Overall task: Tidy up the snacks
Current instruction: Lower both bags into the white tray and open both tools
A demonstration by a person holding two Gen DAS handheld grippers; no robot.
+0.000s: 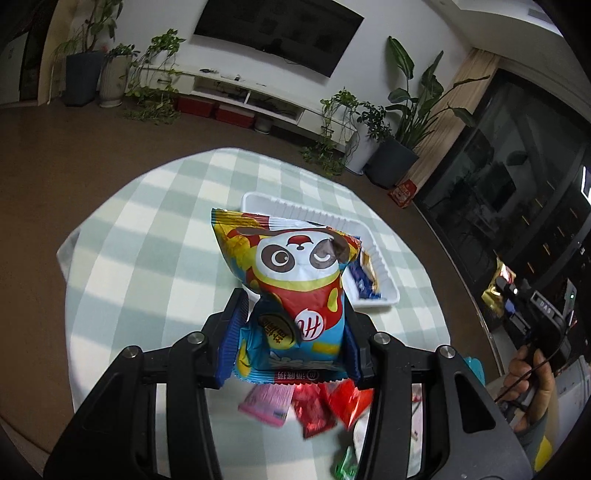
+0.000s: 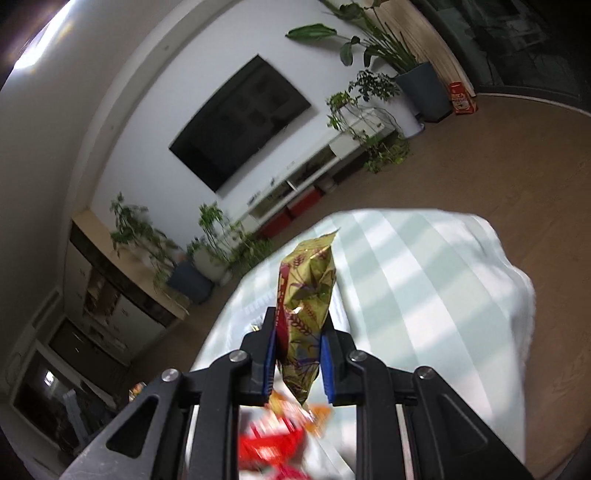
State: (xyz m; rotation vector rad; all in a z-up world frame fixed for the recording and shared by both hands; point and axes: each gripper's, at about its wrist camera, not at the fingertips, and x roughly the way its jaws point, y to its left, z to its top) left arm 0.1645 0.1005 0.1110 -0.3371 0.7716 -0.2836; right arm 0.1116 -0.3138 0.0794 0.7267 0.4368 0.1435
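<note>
My left gripper [image 1: 293, 321] is shut on a puffy snack bag with a panda face [image 1: 295, 269], lifted above the checked table [image 1: 147, 229]. Behind the bag sits a white tray [image 1: 373, 295] holding a few small wrapped snacks [image 1: 364, 277]. Loose red and pink packets [image 1: 295, 402] lie on the cloth below the fingers. In the right wrist view my right gripper [image 2: 300, 343] is shut on a gold snack bag with a wheat print [image 2: 306, 295], held upright over the table [image 2: 424, 288]. The right gripper [image 1: 509, 299] with its gold bag also shows at the far right of the left wrist view, held by a hand [image 1: 528, 380].
Blurred red and orange packets [image 2: 273, 439] lie under the right gripper. Beyond the round table are a brown floor, potted plants [image 1: 402, 147], a low white TV cabinet [image 1: 251, 99] and a wall-mounted screen [image 1: 277, 29]. A glass-fronted dark cabinet [image 1: 517, 192] stands at the right.
</note>
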